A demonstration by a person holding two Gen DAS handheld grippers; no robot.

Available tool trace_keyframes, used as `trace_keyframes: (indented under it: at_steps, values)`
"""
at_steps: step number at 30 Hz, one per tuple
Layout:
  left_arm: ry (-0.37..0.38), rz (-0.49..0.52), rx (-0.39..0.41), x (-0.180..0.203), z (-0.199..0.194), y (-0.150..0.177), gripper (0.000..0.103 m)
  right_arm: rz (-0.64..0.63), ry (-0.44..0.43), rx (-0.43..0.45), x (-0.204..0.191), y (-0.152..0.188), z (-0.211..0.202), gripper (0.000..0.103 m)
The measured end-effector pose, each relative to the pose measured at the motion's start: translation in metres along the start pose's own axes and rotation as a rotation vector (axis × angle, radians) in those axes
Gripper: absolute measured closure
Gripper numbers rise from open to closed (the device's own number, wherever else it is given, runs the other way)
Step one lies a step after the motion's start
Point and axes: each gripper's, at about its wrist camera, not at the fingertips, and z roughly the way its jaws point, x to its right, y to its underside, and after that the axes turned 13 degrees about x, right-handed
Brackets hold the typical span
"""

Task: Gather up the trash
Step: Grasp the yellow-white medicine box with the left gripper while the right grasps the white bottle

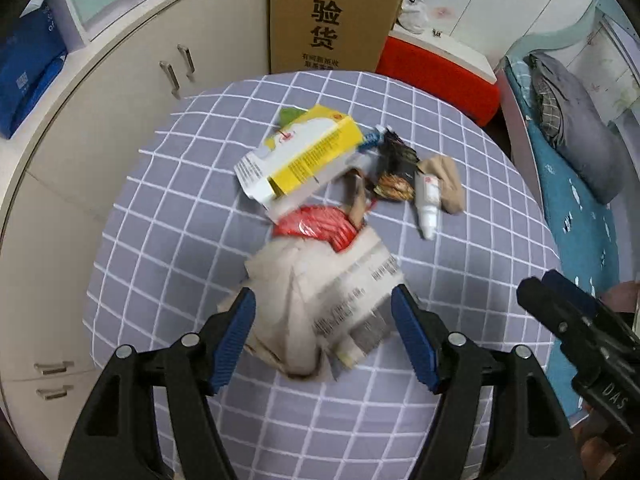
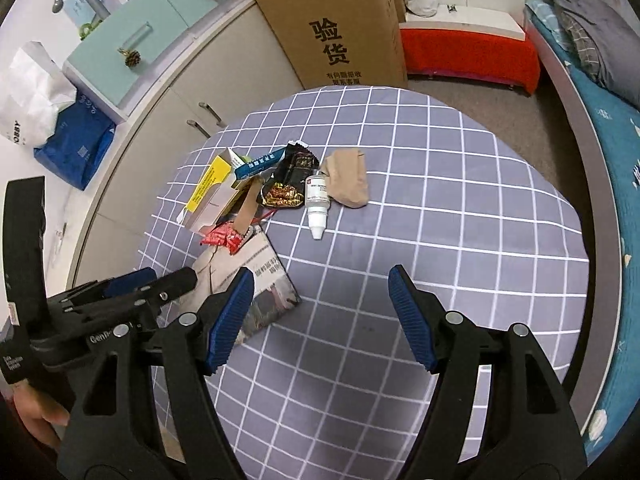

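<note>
Trash pile [image 1: 320, 208] — one bottle [image 1: 427, 204], two boxes

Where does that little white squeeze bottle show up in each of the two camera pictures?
Left wrist view: the white bottle lies right of centre, at the right edge of the trash pile, nozzle toward the camera.
Right wrist view: the white bottle lies near the centre, just left of the tan paper bag.
Shared landmark: the tall cardboard box with black printed characters, behind the checked cloth.
</note>
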Motion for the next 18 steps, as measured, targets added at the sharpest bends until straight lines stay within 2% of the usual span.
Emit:
trace_keyframes:
  at_steps: [2,5,13,18]
  values:
    - [0.007,-0.001,0.01,-0.004,0.004,-0.006,0.034,0.005,0.01,-0.003,-0.002,-0.001,0.006,0.034]
    - [-0.034,0.056,0.046,-0.004,0.007,-0.017,0.034,0.017,0.025,-0.006,-0.002,-0.005,0.014,0.034]
    - [-0.134,0.227,0.056,-0.001,0.038,-0.046,0.034,0.033,0.062,-0.031,-0.004,-0.014,0.047,0.034]
    - [-0.134,0.285,0.034,0.001,0.059,-0.053,0.034,0.031,0.062,-0.059,-0.007,-0.017,0.07,0.034]
